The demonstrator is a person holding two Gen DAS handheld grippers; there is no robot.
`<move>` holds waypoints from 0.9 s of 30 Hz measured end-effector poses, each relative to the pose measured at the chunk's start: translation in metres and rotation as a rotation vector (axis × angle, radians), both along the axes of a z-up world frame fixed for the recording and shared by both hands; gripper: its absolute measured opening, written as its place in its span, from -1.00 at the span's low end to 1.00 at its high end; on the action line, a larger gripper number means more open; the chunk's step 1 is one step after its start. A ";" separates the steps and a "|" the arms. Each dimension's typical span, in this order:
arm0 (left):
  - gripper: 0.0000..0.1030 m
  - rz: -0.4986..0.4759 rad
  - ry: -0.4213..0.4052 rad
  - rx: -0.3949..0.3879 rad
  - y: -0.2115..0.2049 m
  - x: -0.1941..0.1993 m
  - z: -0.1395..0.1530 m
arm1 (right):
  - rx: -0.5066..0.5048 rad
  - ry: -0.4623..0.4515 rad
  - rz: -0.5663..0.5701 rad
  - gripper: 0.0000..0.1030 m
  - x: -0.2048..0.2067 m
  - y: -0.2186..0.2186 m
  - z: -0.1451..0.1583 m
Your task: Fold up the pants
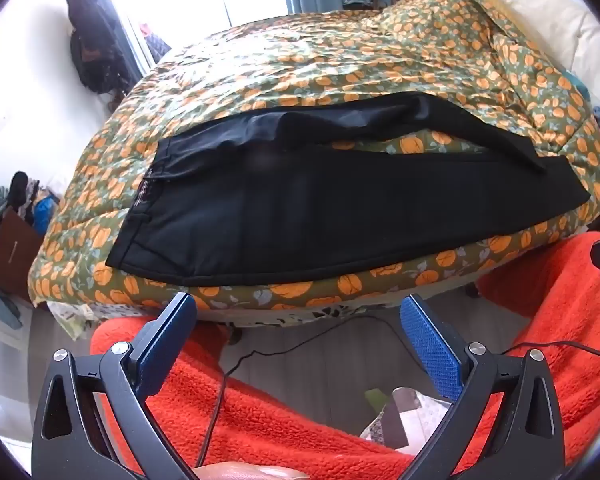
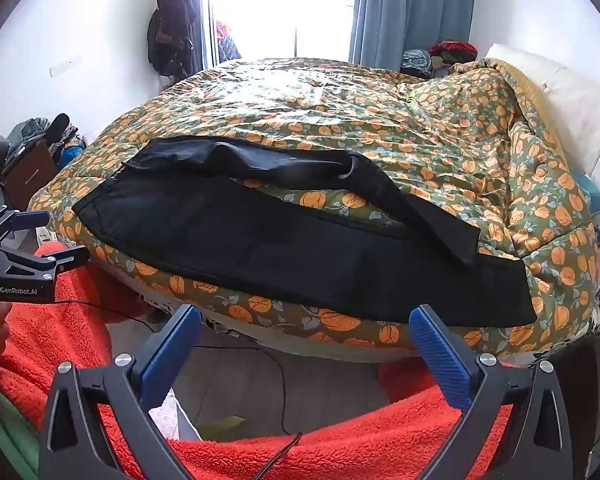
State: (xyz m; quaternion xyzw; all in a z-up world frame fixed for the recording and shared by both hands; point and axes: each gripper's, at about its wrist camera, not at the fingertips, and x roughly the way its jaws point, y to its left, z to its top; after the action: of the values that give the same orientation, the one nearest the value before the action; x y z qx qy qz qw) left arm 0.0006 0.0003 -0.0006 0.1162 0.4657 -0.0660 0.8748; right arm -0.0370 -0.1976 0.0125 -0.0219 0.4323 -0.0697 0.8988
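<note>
Black pants lie lengthwise across the near side of the bed, waistband to the left, legs to the right, the far leg rumpled and angled over the near one. They also show in the right wrist view. My left gripper is open and empty, held off the bed's near edge, apart from the pants. My right gripper is open and empty, likewise short of the bed edge. The left gripper also shows at the left in the right wrist view.
The bed carries a green quilt with orange pumpkins, bunched at the right by a white pillow. An orange fleece lies below the grippers. A black cable runs on the floor. Clutter stands at the left wall.
</note>
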 end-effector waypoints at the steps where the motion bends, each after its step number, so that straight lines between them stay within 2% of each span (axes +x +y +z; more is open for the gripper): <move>1: 0.98 0.000 -0.001 0.001 0.000 0.000 0.000 | -0.002 -0.008 0.000 1.00 0.000 0.000 0.000; 27: 0.98 -0.016 0.017 0.014 -0.003 0.002 -0.007 | 0.043 -0.001 -0.046 1.00 -0.001 -0.016 -0.003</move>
State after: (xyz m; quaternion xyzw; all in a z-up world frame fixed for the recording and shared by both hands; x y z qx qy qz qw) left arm 0.0026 -0.0029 -0.0076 0.1255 0.4727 -0.0706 0.8694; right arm -0.0383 -0.2141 0.0091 0.0073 0.4337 -0.0810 0.8974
